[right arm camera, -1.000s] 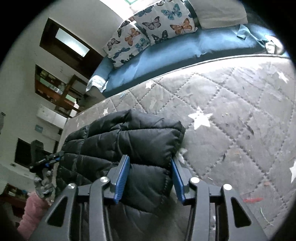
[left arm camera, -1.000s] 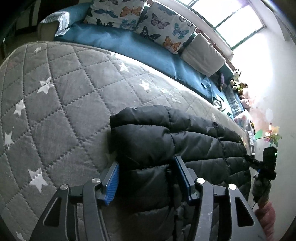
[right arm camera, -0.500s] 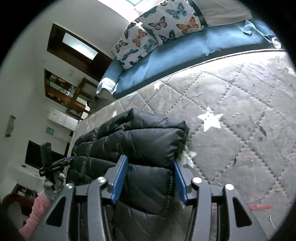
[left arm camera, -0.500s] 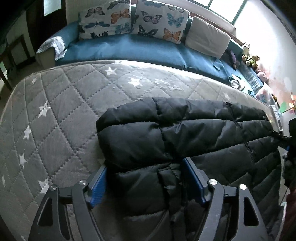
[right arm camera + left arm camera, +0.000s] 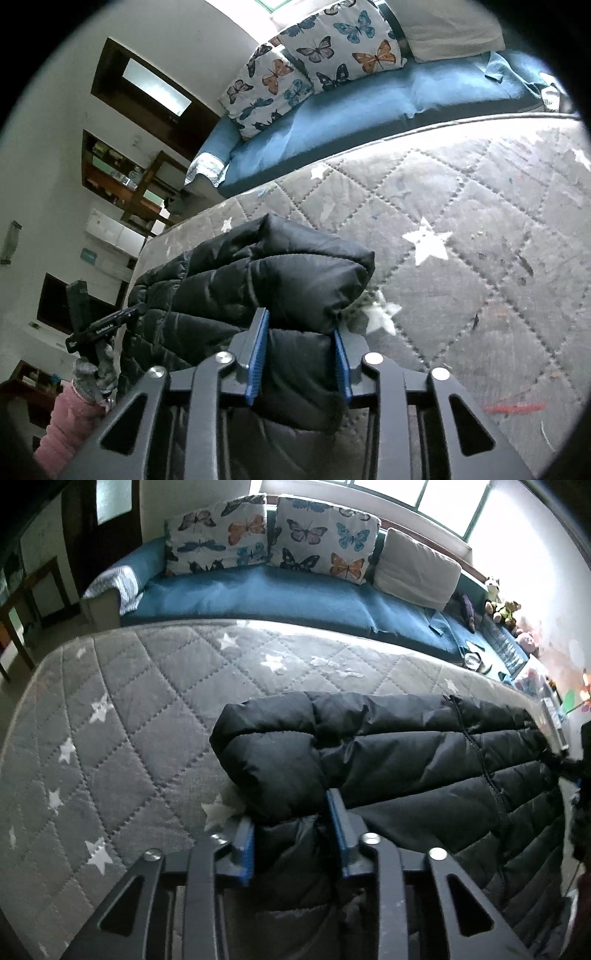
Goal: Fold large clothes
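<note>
A black quilted puffer jacket (image 5: 406, 753) lies across the grey star-quilted mattress (image 5: 129, 709), its far edge rolled into a thick fold. My left gripper (image 5: 291, 830) is shut on the jacket's left end, blue pads pressed into the fabric. My right gripper (image 5: 299, 350) is shut on the jacket's (image 5: 258, 277) right end in the same way. The left gripper also shows at the left edge of the right wrist view (image 5: 99, 325), held by a gloved hand with a pink sleeve.
A blue daybed (image 5: 258, 594) with butterfly cushions (image 5: 317, 535) and a beige pillow (image 5: 417, 568) runs along the mattress's far side under a window. Stuffed toys (image 5: 498, 602) sit at its right end. Shelves (image 5: 118, 177) stand against the far wall.
Both grippers have closed tighter on the jacket's ends. They have lifted and carried the folded edge further across the mattress, so the view now looks from higher up.
</note>
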Demonstrator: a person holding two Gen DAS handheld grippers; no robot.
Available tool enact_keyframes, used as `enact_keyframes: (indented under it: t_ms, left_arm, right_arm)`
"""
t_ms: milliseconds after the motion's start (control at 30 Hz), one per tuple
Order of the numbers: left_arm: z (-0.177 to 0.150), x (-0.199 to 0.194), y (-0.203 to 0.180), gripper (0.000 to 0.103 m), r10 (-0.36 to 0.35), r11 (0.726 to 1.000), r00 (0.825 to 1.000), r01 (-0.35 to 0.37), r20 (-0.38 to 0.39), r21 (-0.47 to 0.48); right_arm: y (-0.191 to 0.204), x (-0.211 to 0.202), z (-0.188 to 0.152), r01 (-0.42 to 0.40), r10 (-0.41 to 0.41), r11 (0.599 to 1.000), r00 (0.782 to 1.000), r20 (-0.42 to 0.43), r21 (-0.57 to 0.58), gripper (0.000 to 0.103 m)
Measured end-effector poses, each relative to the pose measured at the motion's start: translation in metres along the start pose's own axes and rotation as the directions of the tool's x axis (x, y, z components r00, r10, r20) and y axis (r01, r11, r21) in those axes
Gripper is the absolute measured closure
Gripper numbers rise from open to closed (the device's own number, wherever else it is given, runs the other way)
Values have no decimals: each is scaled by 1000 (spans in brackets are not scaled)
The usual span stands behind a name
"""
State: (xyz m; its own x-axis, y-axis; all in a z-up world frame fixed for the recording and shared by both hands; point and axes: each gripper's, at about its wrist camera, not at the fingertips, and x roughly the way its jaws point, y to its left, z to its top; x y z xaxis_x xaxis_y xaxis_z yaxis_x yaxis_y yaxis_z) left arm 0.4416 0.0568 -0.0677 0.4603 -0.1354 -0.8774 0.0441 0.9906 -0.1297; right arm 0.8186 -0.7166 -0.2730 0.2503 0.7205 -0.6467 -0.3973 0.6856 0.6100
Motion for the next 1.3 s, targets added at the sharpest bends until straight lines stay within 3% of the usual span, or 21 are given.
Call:
enact_keyframes:
  t_ms: [100, 233, 733, 1300]
  left_arm:
    - [-2, -9, -5, 82, 26, 999, 999, -27, 32, 36]
    - [-1, -26, -4, 87, 6, 999, 998, -8, 66, 34]
    - [-30, -148, -30, 90, -35, 991, 973, 5, 230, 132]
    - [-143, -321, -36, 91, -108, 986, 922, 52, 373, 158]
  right_arm:
    - [9, -10, 0, 0, 1, 1000, 1000, 11, -21, 74]
    - [26, -23, -1, 4, -2, 998, 1000, 28, -59, 77]
    - [107, -79, -30, 53, -32, 976, 994, 105, -211, 83]
    - [169, -161, -106, 71, 4, 954, 969, 247, -293, 84]
